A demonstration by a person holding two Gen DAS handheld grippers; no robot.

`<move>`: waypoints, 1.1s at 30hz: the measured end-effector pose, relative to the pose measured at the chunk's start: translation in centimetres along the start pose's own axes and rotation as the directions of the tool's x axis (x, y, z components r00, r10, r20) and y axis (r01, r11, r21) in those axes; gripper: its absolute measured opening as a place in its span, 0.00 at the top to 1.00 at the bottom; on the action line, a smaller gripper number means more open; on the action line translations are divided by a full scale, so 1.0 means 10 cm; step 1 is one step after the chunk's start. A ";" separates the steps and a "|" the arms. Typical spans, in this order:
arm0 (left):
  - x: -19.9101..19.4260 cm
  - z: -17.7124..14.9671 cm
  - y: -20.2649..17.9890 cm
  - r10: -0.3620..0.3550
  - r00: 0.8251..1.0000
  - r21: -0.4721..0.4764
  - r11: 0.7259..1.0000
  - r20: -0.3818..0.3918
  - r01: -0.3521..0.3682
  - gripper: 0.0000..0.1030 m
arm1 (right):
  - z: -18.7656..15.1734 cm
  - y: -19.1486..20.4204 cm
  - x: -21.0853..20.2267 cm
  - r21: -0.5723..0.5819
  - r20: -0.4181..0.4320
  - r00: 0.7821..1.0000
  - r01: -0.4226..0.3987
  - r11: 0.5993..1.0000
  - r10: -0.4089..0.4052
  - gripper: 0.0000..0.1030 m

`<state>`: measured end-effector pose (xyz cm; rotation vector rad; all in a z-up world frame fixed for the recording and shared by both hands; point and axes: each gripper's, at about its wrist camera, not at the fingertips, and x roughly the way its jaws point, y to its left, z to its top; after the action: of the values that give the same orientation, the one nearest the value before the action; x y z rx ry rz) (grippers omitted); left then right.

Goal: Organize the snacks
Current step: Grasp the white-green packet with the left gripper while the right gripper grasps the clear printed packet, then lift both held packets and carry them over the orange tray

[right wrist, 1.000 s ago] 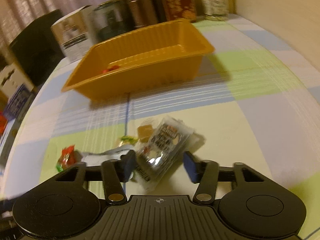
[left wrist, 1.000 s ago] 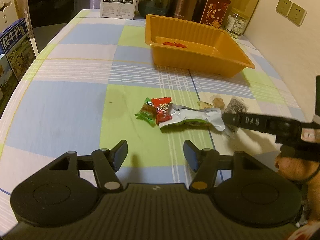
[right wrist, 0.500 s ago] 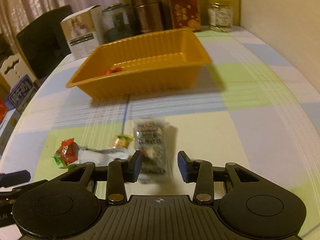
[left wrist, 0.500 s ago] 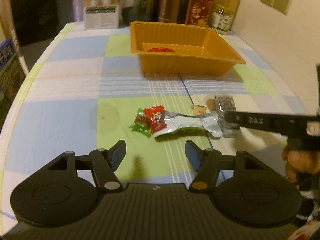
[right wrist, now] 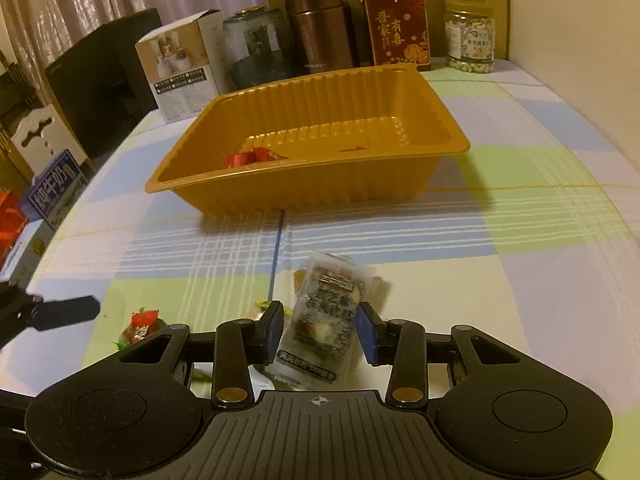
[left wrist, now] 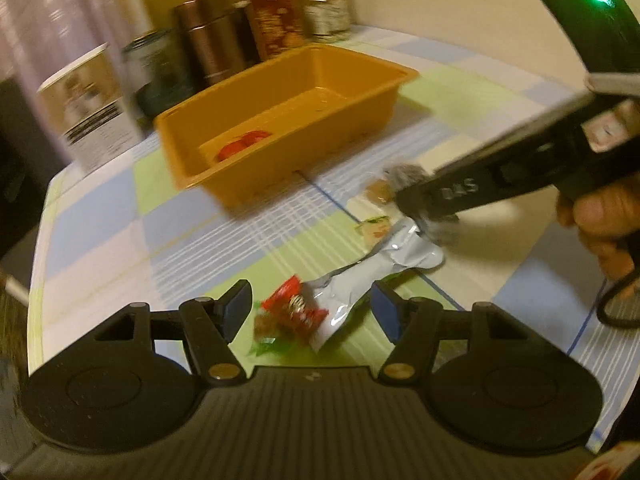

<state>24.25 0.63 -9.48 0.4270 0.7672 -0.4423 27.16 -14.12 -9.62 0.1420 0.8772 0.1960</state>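
Note:
An orange tray [left wrist: 320,148] [right wrist: 320,184] stands mid-table with a red candy [left wrist: 244,146] [right wrist: 250,157] inside. My left gripper [left wrist: 311,310] is open low over the cloth. A red-wrapped candy [left wrist: 294,312] [right wrist: 142,322] and one end of a silver pouch [left wrist: 360,280] lie between its fingers, untouched. My right gripper [right wrist: 320,330] is shut on a dark see-through snack packet [right wrist: 324,320] [left wrist: 404,174], its pads against the packet's long sides. In the left wrist view one of the right gripper's fingers [left wrist: 460,194] crosses that packet. Two small candies [left wrist: 378,192] [left wrist: 374,228] lie beside it.
A white box [right wrist: 180,68], a glass jar [right wrist: 256,48], copper canisters [right wrist: 320,28], a red box [right wrist: 396,24] and a jar of nuts [right wrist: 470,36] line the back edge. A blue milk carton [right wrist: 56,188] stands off the left edge. A hand [left wrist: 600,220] holds the right gripper.
My left gripper rolled and moved in, so the red candy and pouch end now lie between its fingers. The dark packet turned lengthwise and the right pads closed in on it.

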 end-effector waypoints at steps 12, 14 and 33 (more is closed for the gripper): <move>0.44 0.19 -0.19 -0.156 0.983 0.240 0.955 -0.092 0.174 0.44 | -0.08 -0.28 -0.10 0.017 -0.040 0.999 0.014 1.000 -0.013 0.63; 0.47 0.23 -0.19 -0.178 0.978 0.240 0.950 -0.105 0.199 0.51 | -0.13 -0.34 -0.17 0.024 -0.042 0.999 0.029 0.999 -0.028 0.63; 0.42 0.21 -0.29 -0.274 0.953 -0.047 0.962 -0.130 0.270 0.74 | -0.35 -0.39 -0.25 -0.053 -0.020 0.996 0.087 0.995 -0.088 0.42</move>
<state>26.60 -3.79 -11.84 0.3269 0.9693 -0.6647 23.28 -18.33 -10.75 0.0527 0.8975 0.1387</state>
